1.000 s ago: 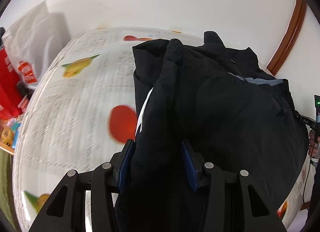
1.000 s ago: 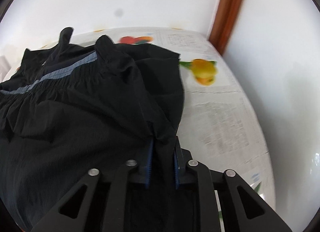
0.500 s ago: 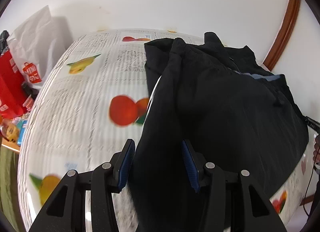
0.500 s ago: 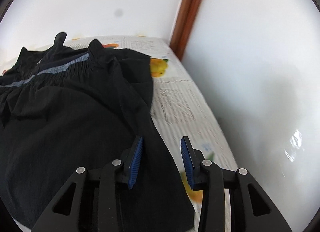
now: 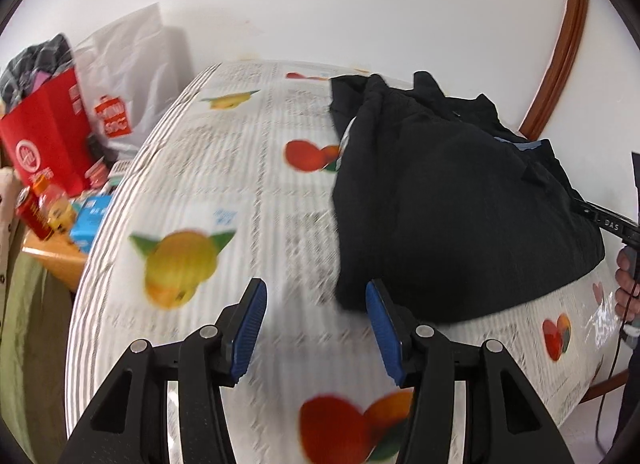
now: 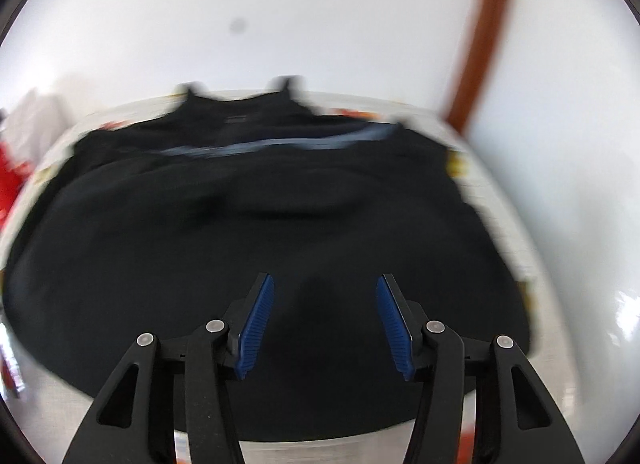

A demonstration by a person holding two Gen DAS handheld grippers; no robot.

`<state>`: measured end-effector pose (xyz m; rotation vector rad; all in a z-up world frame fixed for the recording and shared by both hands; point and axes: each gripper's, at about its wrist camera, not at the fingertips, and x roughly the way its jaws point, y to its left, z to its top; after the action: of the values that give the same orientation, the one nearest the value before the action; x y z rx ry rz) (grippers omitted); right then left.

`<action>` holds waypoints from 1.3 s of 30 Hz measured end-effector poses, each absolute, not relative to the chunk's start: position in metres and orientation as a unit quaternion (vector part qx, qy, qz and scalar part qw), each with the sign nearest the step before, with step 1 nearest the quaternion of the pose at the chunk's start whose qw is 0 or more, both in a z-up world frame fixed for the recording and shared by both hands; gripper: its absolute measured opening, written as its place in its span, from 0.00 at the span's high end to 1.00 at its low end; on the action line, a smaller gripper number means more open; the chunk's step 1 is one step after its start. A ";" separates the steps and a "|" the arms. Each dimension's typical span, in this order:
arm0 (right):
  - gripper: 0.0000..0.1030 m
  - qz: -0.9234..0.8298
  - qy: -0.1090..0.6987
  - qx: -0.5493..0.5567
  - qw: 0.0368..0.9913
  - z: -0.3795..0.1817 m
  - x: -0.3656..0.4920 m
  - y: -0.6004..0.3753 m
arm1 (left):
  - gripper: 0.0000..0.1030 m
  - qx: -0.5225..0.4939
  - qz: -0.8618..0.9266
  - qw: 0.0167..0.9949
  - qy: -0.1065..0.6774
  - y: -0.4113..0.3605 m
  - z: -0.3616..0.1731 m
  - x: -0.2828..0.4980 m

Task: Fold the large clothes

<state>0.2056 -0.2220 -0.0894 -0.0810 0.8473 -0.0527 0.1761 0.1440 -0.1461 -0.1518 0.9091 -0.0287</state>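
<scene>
We note both hand-held grippers, left (image 5: pixel 316 328) and right (image 6: pixel 324 328), just opened empty, black garment (image 6: pixel 280 244) released folded ahead on the table (image 5: pixel 240 183).

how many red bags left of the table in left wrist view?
2: a red paper bag stuffed with clothes at far left, and a white plastic bag with red logo behind it against the wall. More may be hidden.

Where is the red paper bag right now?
In the left wrist view the red paper bag stands at the far left, off the table's left edge, just in front of a white plastic bag against the wall.
</scene>
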 end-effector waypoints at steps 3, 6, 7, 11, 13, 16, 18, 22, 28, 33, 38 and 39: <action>0.49 0.017 0.407 -0.047 0.912 -0.099 0.200 -0.164 | 0.52 -0.074 0.007 0.895 0.441 0.156 -0.153 0.161; 0.48 0.051 0.411 -0.051 0.909 -0.115 0.197 -0.119 | 0.52 -0.079 0.031 0.892 0.444 0.170 -0.159 0.149; 0.48 0.056 0.415 -0.055 0.906 -0.119 0.196 -0.107 | 0.52 -0.083 0.033 0.891 0.446 0.174 -0.160 0.147; 0.49 0.084 0.423 -0.088 0.898 -0.132 0.178 -0.068 | 0.50 -0.082 0.038 0.894 0.439 0.183 -0.161 0.136; 0.49 0.109 0.420 -0.106 0.895 -0.130 0.159 -0.056 | 0.49 -0.086 0.039 0.896 0.435 0.185 -0.160 0.134; 0.48 0.140 0.414 -0.133 0.890 -0.128 0.137 -0.042 | 0.49 -0.092 0.033 0.897 0.430 0.186 -0.159 0.135; 0.43 0.165 0.407 -0.164 0.884 -0.130 0.128 -0.027 | 0.49 -0.095 0.034 0.898 0.428 0.188 -0.160 0.135; 0.31 0.174 0.396 -0.217 0.875 -0.137 0.119 -0.001 | 0.49 -0.111 0.035 0.899 0.423 0.194 -0.159 0.135; 0.27 0.150 0.363 -0.276 0.877 -0.146 0.128 0.029 | 0.48 -0.122 0.033 0.897 0.423 0.197 -0.163 0.135; 0.28 0.119 0.325 -0.341 0.874 -0.150 0.140 0.057 | 0.47 -0.123 0.026 0.897 0.423 0.197 -0.163 0.135; 0.62 0.119 0.337 -0.326 0.875 -0.153 0.158 0.070 | 0.47 -0.129 0.023 0.897 0.422 0.198 -0.163 0.136; 0.70 0.109 0.336 -0.335 0.874 -0.157 0.162 0.073 | 0.47 -0.129 0.023 0.897 0.422 0.198 -0.164 0.136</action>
<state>0.1615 0.0725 -0.1568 -0.7000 0.7015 0.2279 0.1363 0.1984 -0.1636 -0.2670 0.8749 0.0472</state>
